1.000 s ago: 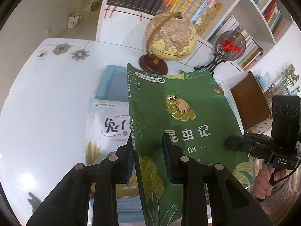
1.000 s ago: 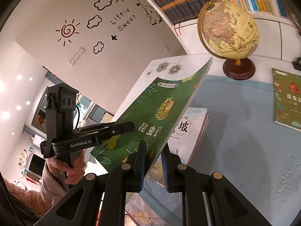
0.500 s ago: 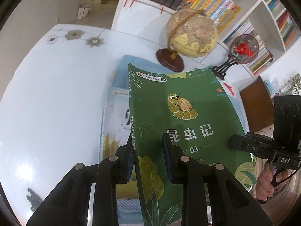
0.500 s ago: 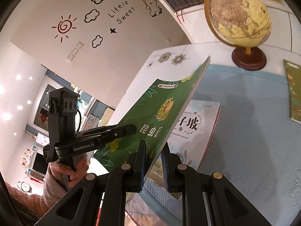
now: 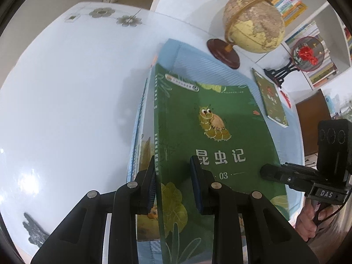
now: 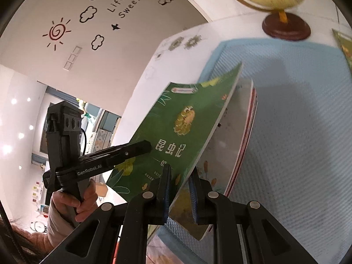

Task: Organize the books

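Grippers, left gripper (image 5: 172, 181) and right gripper (image 6: 179, 190), both clamp green book (image 5: 211, 136) above stacked book (image 6: 237, 136)

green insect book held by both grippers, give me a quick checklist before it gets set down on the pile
1. Left gripper grip: jaws shut on the spine edge of the green paperback insect book: ok.
2. Right gripper grip: jaws shut on the book's opposite edge: ok.
3. Landing spot: white-covered book lies on the light blue textured mat directly under it: ok.
4. Alignment with that book: cover is tilted, not flat: not ok.
5. Clearance from the yellow globe on its brown wooden base: stands well beyond: ok.
6. Second green book out of the way at the mat's far side: ok.
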